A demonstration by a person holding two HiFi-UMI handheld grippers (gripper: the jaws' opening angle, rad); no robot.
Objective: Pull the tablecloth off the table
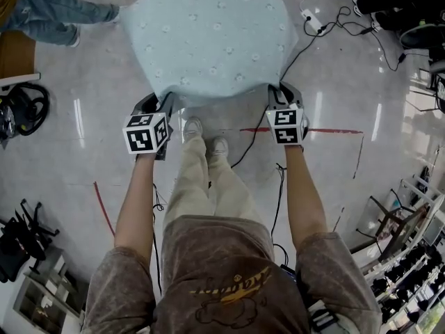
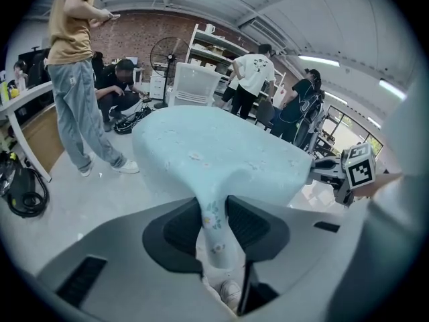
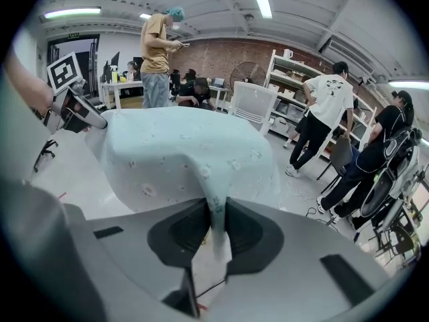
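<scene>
A pale blue tablecloth (image 1: 212, 33) with small flower prints drapes over a table in front of me, hiding the tabletop entirely. My left gripper (image 1: 167, 97) is shut on the cloth's near left corner; in the left gripper view that bunched corner (image 2: 214, 230) runs down between the dark pads. My right gripper (image 1: 274, 90) is shut on the near right corner, and the right gripper view shows that fold (image 3: 216, 220) pinched between its pads. Both corners are lifted and pulled taut toward me.
My legs and shoes (image 1: 203, 134) stand just short of the cloth's hanging edge. Cables and a power strip (image 1: 313, 21) lie on the floor at the right, red tape lines (image 1: 327, 131) beside them. A person in jeans (image 2: 74, 79) stands past the table's far left; others work near shelves (image 3: 288, 79).
</scene>
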